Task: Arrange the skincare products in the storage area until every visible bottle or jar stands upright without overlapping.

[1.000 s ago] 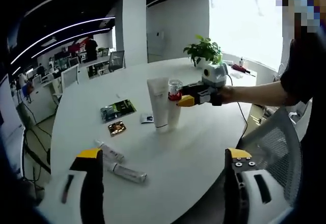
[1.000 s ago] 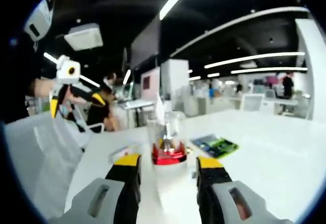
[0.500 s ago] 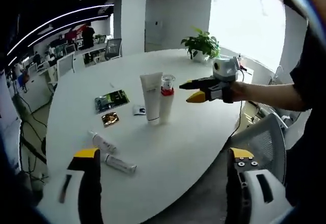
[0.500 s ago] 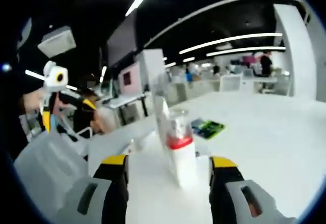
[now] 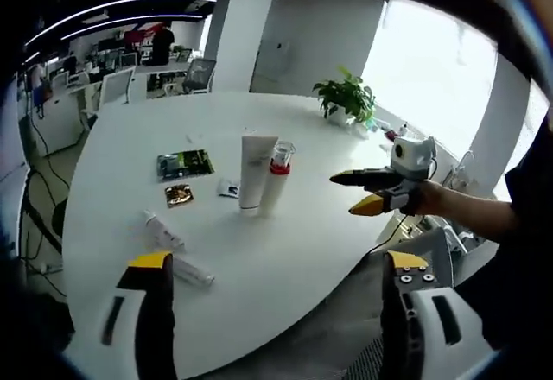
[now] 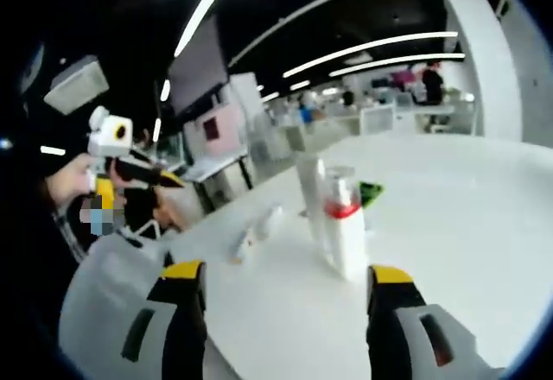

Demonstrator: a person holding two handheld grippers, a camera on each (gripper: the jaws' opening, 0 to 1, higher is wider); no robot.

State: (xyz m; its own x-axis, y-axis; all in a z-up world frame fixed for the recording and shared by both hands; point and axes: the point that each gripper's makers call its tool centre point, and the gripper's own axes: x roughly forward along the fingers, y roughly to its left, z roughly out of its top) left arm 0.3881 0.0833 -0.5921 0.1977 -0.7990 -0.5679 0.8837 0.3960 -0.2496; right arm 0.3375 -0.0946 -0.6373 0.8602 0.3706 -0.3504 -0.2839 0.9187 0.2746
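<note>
The white round bench [image 5: 285, 250] is taking most of the left gripper view, running from the upper left down to the lower middle. In the middle of this view a tall white tube [image 5: 256, 171] is standing upright on its cap, and a white bottle with a red collar and clear cap [image 5: 274, 184] is standing just beside it, at its right; whether they are touching I cannot tell. In the right gripper view the same bottle [image 6: 343, 229] is in the middle of the frame, in front of the tube [image 6: 311, 194].

At the left of the left gripper view, two small tubes are lying flat on the bench: one [image 5: 163, 230] toward the pair, the other [image 5: 192, 269] near the lower edge. These are, in my judgement, what is remaining to stand up. Some flat sachets [image 5: 183, 165] are lying at the upper left of the pair.

The left gripper [image 5: 276, 272] is holding nothing, its jaws spread wide at the bottom of its view. The right gripper [image 6: 282, 281] is also spread and empty; in the left gripper view it is hovering at the right [image 5: 365, 192], apart from the bottle.

To do the next step well, I would approach one lying tube from the side, pinch it near its cap end, turn it slowly and set it down well apart from the standing pair, so that nothing is knocked over.
</note>
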